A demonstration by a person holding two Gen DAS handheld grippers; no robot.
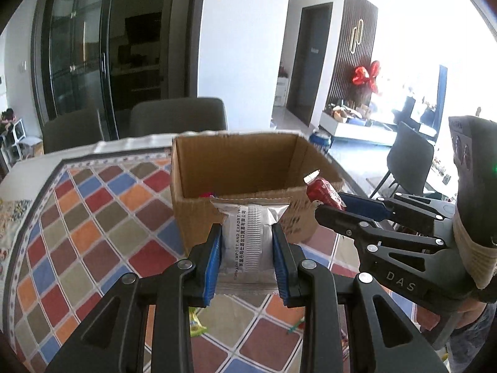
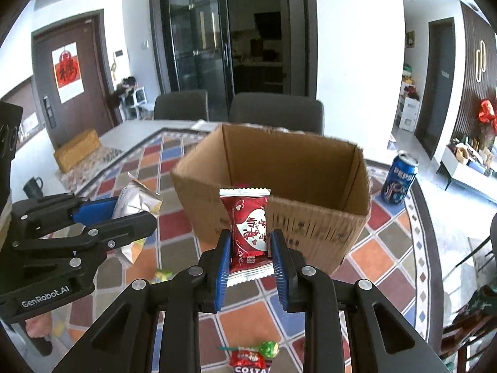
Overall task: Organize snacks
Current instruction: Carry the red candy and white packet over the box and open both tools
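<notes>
An open cardboard box [image 1: 248, 161] [image 2: 310, 217] stands on the patterned tablecloth. My left gripper [image 1: 247, 233] is shut on a silver snack packet [image 1: 248, 242], held just in front of the box's near wall; the packet also shows in the right wrist view [image 2: 136, 205]. My right gripper [image 2: 250, 239] is shut on a red snack packet [image 2: 250, 230], also just in front of the box; it shows at the right of the left wrist view [image 1: 323, 191]. Something red lies inside the box [image 1: 207, 194].
A blue Pepsi can [image 2: 399, 177] stands right of the box. Loose candies [image 2: 253, 352] and a green wrapper [image 1: 195, 323] lie on the tablecloth [image 1: 93, 223] near me. Two grey chairs [image 2: 276, 108] stand behind the table. A dark mug [image 2: 32, 186] sits at left.
</notes>
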